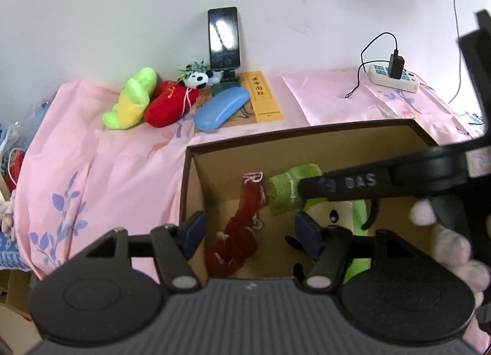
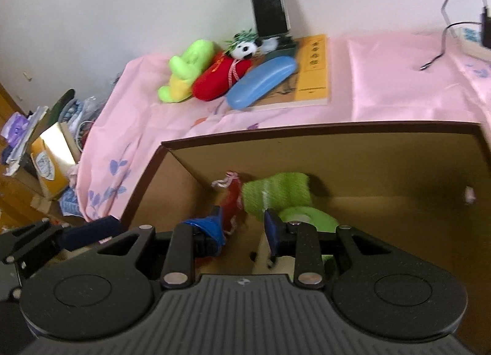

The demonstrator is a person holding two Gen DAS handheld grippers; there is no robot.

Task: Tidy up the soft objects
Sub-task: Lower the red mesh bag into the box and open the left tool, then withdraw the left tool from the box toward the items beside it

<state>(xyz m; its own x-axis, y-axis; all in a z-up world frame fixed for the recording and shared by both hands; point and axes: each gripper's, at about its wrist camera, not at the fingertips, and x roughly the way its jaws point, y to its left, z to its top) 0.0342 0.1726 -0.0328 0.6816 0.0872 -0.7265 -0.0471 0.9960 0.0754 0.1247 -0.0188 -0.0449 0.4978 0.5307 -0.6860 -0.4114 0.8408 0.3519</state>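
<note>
An open cardboard box (image 1: 307,137) (image 2: 322,131) holds a dark red knitted piece (image 1: 242,232) (image 2: 231,198), a green towel roll (image 1: 288,192) (image 2: 276,191) and a green plush with a face (image 1: 346,217) (image 2: 307,217). My left gripper (image 1: 248,232) is open and empty above the box's left part. My right gripper (image 2: 244,229) is open and empty over the box; in the left wrist view it reaches in from the right (image 1: 368,183). Farther back lie a green-yellow plush (image 1: 132,100) (image 2: 184,74), a red plush (image 1: 168,103) (image 2: 219,80) and a small panda (image 1: 199,77) (image 2: 245,48).
A pink cloth (image 1: 107,155) (image 2: 399,88) covers the table. A blue glasses case (image 1: 221,108) (image 2: 260,82) lies on a yellow book (image 1: 264,97) (image 2: 313,69). A phone (image 1: 223,37) (image 2: 269,0) stands by the wall. A power strip with charger (image 1: 394,74) sits far right. Clutter (image 2: 40,146) lies left.
</note>
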